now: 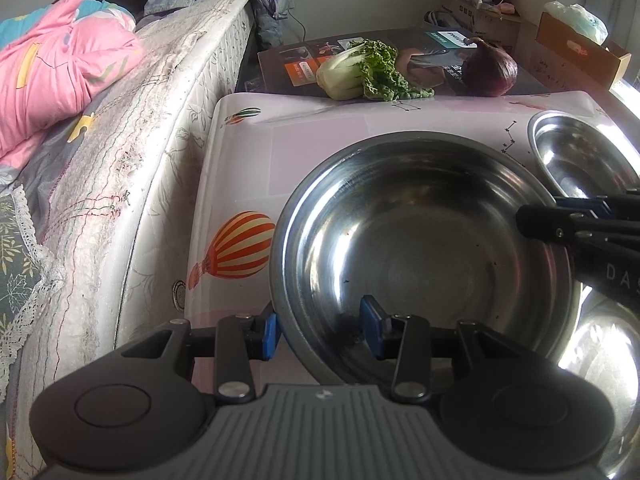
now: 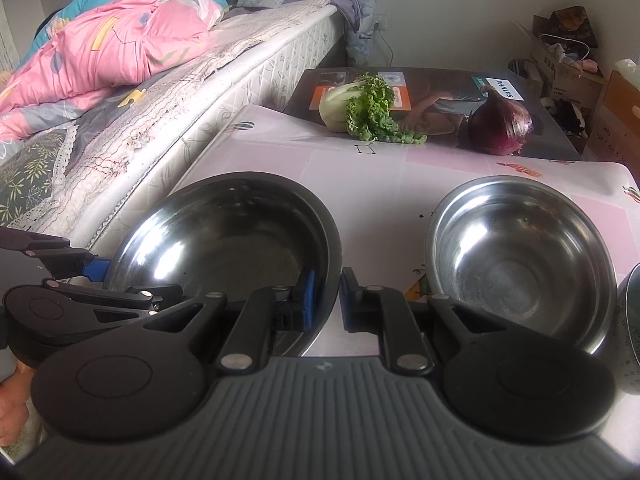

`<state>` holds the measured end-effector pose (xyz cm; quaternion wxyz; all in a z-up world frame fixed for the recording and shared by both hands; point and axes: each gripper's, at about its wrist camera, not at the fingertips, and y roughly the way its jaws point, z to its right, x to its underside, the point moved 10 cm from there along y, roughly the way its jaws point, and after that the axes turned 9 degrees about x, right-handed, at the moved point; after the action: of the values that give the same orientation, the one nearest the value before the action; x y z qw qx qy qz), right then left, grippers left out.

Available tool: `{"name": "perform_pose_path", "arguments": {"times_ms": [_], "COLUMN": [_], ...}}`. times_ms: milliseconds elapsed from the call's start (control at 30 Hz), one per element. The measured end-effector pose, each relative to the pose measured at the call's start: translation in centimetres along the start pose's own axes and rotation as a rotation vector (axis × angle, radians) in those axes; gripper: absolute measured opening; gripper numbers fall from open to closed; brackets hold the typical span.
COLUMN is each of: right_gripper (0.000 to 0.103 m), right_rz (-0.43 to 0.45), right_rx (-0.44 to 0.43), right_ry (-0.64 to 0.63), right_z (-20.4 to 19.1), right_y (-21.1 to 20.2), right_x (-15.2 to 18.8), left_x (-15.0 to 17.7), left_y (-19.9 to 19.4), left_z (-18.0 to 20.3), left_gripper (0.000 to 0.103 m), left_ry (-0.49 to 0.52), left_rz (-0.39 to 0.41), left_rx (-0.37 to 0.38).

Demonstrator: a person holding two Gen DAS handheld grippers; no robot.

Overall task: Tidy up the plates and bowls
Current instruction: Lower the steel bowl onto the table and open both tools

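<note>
Home bedroom, mattress (image 1: pixel 168 128), pink quilt (image 2: pixel 120 40)

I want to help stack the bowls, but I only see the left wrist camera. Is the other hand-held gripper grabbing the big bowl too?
Observer: The right hand-held gripper has one pad inside the big bowl and one outside its rim. I cannot tell if it pinches.
Operator: Is anything in the small bowl?
Observer: No, the small bowl is empty and stands apart from the big one.
Operator: What does the box behind say?
Observer: Its label, above the red onion, reads PHILIPS.
</note>
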<state>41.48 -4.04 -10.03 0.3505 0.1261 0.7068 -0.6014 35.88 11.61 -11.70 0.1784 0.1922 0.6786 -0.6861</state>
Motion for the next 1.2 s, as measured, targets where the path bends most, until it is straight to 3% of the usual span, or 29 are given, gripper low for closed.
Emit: {"name": "perform_pose_path", "arguments": {"times_ms": [700, 1200], "right_gripper": [0.012, 0.012], "right_rz": [0.069, 0.093], "right_rx": [0.047, 0.093], "right_ry": [0.052, 0.128], "right_z": [3.7, 8.7], "right_y": [-4.6, -6.9], "right_x": [-0.7, -0.4], "left_x": [-1.7, -4.1], "left_y": [-3.0, -3.4], "left_z": [4.0, 8.9], "left_gripper": [0.042, 0.042], "left_ry": [0.047, 0.109], "left_rz": [0.057, 0.078], "left_rx": [0.030, 0.072]}}
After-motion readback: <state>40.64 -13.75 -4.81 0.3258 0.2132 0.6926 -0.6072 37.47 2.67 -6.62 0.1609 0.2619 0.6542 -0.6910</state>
